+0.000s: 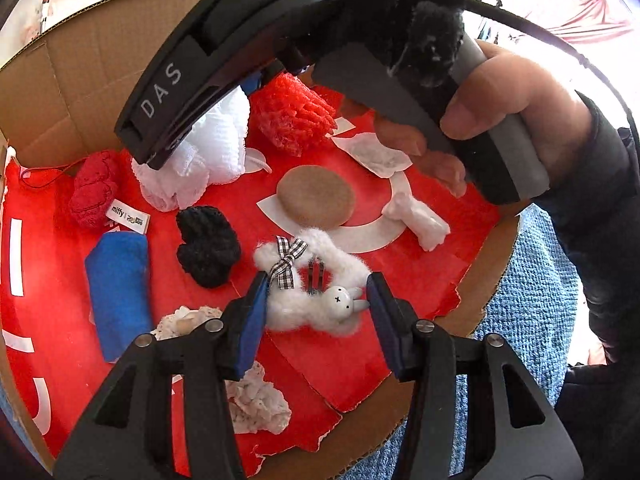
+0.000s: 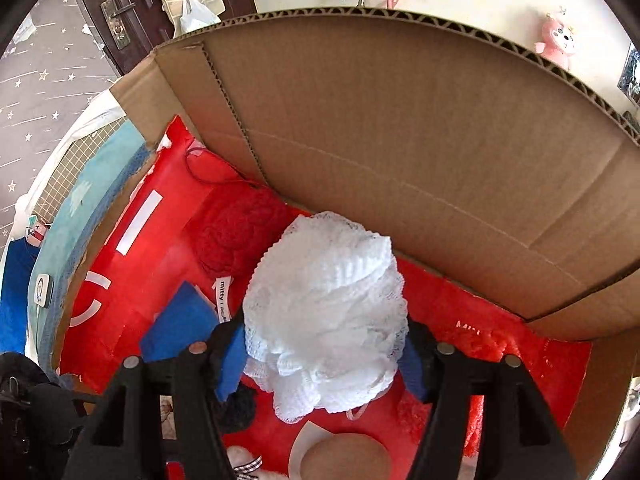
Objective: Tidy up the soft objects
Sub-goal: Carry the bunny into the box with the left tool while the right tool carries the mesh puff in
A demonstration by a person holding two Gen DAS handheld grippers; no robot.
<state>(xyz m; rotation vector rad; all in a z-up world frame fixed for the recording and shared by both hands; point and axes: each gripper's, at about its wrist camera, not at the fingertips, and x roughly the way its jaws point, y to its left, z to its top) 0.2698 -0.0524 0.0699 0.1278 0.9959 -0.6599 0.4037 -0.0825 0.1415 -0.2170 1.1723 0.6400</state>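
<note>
Blue pads of the left gripper stand apart on either side of the small white fluffy rabbit toy with a checked ribbon, not pressing it, its long axis running slantwise across the gap. Ahead, the right gripper has its jaws against the bunched white lace cloth; whether they clamp it, I cannot tell. Beyond lie the red paper floor and brown cardboard box wall, with little free room.

You're looking into the cardboard box, where the plush rabbit is lying between your left gripper fingers, the knitted lump is sitting just left of it, the round pad is lying behind, and the lace bundle is resting between your right gripper fingers near the back wall.
</note>
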